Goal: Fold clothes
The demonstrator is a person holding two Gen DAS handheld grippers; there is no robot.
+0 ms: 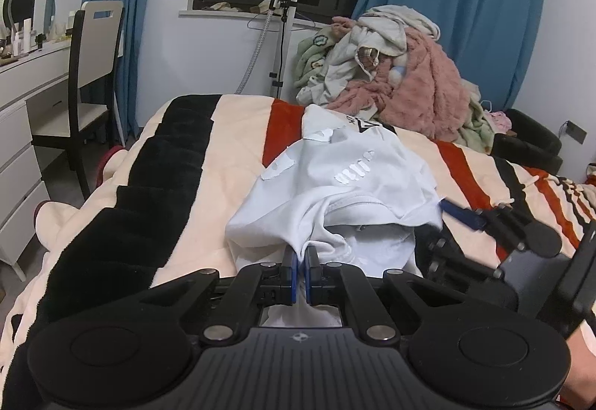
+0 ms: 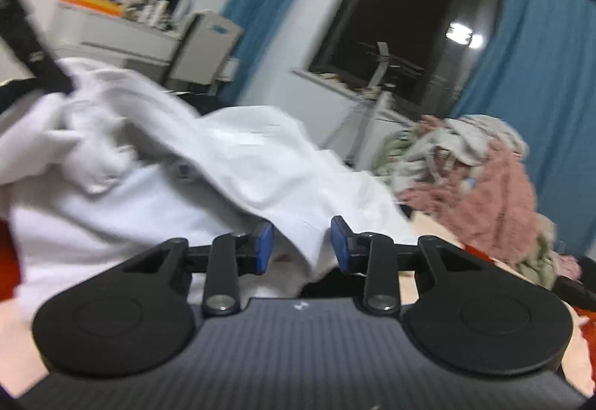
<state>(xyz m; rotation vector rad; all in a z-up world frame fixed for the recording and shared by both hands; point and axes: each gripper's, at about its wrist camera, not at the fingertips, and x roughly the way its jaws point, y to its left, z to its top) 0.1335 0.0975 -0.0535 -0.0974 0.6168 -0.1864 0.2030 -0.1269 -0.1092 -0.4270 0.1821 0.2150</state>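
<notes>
My left tool (image 1: 301, 263) is pinching the hem of the white shirt (image 1: 335, 164) bunched on the bed (image 1: 231, 134), my right tool (image 2: 302, 244) spread around a fold; uneven pulling could slip the hem free

The shirt (image 1: 335, 164) lies on the bed (image 1: 231, 149), clothes pile (image 1: 395, 75) behind it.

White shirt (image 1: 335, 164), cream, black and red-orange striped blanket (image 1: 208, 164), blue curtains (image 1: 465, 19), pink fleece (image 1: 428, 89).
</notes>
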